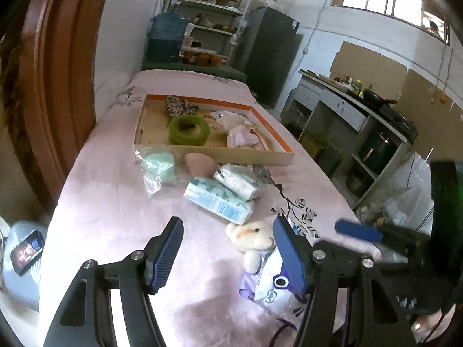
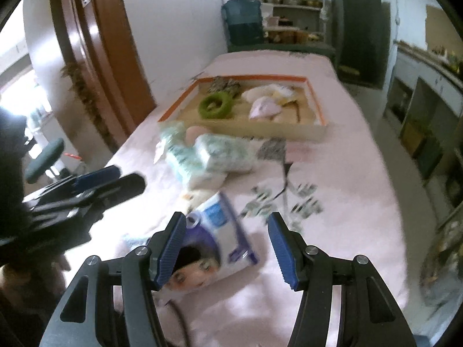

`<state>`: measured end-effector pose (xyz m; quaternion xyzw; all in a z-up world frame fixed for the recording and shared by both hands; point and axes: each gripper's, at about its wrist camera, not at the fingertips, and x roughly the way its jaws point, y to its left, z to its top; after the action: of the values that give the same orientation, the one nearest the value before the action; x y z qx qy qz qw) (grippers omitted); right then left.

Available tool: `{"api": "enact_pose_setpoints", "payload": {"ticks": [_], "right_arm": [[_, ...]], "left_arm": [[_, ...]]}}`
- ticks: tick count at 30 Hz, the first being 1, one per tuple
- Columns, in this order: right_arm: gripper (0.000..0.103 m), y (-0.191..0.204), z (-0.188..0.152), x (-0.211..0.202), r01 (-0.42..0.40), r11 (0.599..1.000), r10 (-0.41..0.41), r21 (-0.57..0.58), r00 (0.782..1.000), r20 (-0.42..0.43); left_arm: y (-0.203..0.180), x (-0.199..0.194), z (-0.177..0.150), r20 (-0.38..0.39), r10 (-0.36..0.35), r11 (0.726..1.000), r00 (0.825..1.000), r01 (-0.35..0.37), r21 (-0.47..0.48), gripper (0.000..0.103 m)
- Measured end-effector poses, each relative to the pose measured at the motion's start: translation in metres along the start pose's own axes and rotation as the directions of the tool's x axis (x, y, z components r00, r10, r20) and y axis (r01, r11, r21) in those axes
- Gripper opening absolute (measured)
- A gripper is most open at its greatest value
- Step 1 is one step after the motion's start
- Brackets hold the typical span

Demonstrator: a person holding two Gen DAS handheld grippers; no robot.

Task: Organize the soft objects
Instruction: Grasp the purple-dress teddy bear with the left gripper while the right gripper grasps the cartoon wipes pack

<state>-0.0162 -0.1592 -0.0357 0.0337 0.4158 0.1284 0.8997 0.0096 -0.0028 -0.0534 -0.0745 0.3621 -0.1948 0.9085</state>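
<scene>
Soft objects lie on my pink floral tablecloth: tissue packs, a small plush bear and a purple-printed pack near me, more in the shallow orange-rimmed box beyond. My left gripper and right gripper both hang spread wide, gripping nothing, the right apparently over that pack, though blurred. Shelves, a fridge and a kitchen counter stand behind.

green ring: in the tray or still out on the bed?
In. The green ring lies on the floor of the orange-rimmed tray, inside its walls, beside a speckled cloth; the right wrist view agrees.
</scene>
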Motion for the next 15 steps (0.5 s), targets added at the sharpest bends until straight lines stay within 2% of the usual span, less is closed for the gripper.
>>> {"api": "enact_pose_setpoints", "payload": {"ticks": [2, 6, 8, 12, 15], "right_arm": [[0.072, 0.001, -0.011, 0.002, -0.03, 0.999, 0.03, 0.025, 0.999, -0.012], [0.073, 0.003, -0.032, 0.006, -0.159, 0.982, 0.165, 0.1, 0.985, -0.056], [0.073, 0.006, -0.039, 0.007, -0.185, 0.976, 0.193, 0.112, 0.979, -0.066], [0.074, 0.027, -0.043, 0.006, -0.078, 0.997, 0.078, 0.016, 0.995, -0.055], [0.074, 0.044, -0.045, 0.005, -0.019, 0.997, 0.016, -0.079, 0.999, -0.032]], "left_arm": [[0.005, -0.001, -0.001, 0.007, 0.013, 1.0, 1.0, -0.013, -0.007, 0.064], [0.01, 0.0, -0.004, 0.014, 0.036, 0.999, 0.999, -0.036, -0.019, 0.064], [0.015, 0.001, -0.004, 0.011, 0.036, 0.999, 0.999, -0.035, -0.031, 0.064], [0.022, 0.003, -0.005, 0.006, 0.031, 0.998, 0.999, -0.031, -0.057, 0.064], [0.025, 0.004, -0.006, 0.008, 0.032, 0.998, 0.999, -0.032, -0.063, 0.064]]}}
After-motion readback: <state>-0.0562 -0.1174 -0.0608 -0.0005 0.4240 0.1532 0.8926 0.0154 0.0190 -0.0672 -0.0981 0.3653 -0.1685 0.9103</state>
